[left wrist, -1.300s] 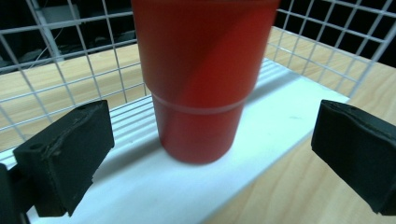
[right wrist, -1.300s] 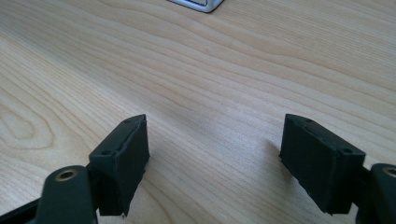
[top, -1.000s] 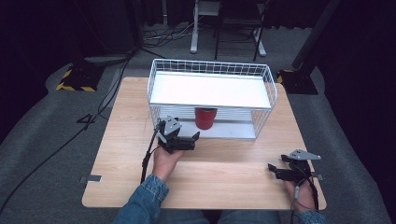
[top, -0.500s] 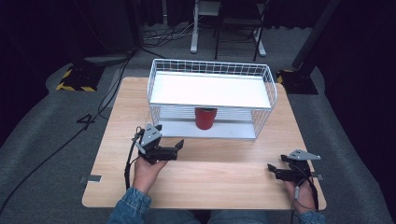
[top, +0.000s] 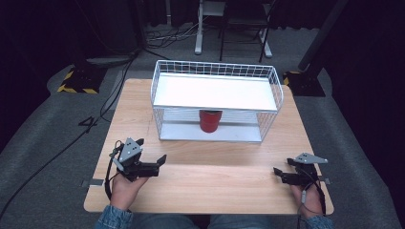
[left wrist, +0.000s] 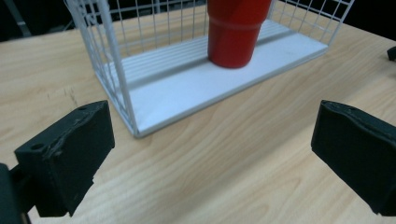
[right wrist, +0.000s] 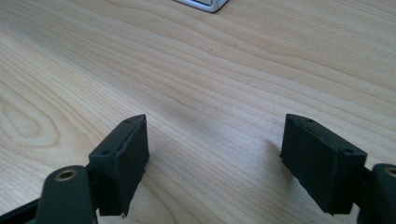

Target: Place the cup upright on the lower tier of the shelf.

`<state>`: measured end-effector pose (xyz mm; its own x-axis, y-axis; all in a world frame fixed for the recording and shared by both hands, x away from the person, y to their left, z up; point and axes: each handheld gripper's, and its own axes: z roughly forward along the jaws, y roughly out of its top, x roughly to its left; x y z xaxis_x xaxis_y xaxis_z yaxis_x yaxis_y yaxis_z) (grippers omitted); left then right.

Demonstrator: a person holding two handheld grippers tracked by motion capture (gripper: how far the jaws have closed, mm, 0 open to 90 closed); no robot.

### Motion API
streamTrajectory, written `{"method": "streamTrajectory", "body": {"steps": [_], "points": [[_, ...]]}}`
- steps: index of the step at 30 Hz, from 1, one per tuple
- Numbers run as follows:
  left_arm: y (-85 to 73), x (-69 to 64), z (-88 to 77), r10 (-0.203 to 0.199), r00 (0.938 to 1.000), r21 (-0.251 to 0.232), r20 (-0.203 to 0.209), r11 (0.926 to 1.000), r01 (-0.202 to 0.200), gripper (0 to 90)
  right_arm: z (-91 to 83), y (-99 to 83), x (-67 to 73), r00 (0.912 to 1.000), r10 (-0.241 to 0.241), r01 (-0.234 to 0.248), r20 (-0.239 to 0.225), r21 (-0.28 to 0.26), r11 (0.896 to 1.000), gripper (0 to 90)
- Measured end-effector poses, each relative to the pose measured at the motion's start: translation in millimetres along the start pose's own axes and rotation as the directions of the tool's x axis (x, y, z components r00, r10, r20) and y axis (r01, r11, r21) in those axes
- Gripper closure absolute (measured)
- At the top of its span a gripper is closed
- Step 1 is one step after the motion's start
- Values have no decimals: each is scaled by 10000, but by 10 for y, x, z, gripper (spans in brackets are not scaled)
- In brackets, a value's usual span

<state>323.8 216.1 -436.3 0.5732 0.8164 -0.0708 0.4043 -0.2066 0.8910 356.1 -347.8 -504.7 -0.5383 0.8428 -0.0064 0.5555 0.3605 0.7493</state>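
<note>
A red cup (top: 210, 120) stands upright on the lower white shelf of a white wire rack (top: 158, 102) at the table's far middle. In the left gripper view the cup (left wrist: 236, 32) sits behind the rack's near corner post (left wrist: 116, 74). My left gripper (top: 155, 157) is at the front left of the table, well short of the rack. Its jaws (left wrist: 210, 140) are wide open with bare wood between them. My right gripper (top: 282, 168) rests low at the front right, open (right wrist: 215, 149) over bare wood and holding nothing.
The wooden table (top: 215, 191) has a broad bare strip between the rack and its front edge. The rack's upper white shelf (top: 215, 93) is bare. Beyond the table are a dark floor, cables and chair legs (top: 229, 43).
My left gripper has drawn back from the rack's front toward the table's front left, still open. The right gripper and the cup have stayed put.
</note>
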Motion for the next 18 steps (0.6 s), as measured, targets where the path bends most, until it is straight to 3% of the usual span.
{"method": "streamTrajectory", "body": {"steps": [4, 6, 12, 18], "points": [[-120, 78, -50, -281, 9995, 322, 144, 9991, 276, 3, -1, 0, 2, 10000, 13, -13, 14, 9, 10000, 236], [-180, 120, -68, -239, 9995, 629, 214, 9978, 226, 6, -1, -1, 3, 10000, 8, -8, 26, 0, 10000, 236], [-353, 238, -162, -361, 9993, 1211, 10, 9920, 357, 17, -1, -1, 4, 10000, -6, 6, 19, -1, 10000, 237], [-513, 360, -186, -488, 9983, 1859, -321, 9811, 539, 22, -2, -1, 4, 10000, -20, 20, 10, 5, 10000, 237]]}}
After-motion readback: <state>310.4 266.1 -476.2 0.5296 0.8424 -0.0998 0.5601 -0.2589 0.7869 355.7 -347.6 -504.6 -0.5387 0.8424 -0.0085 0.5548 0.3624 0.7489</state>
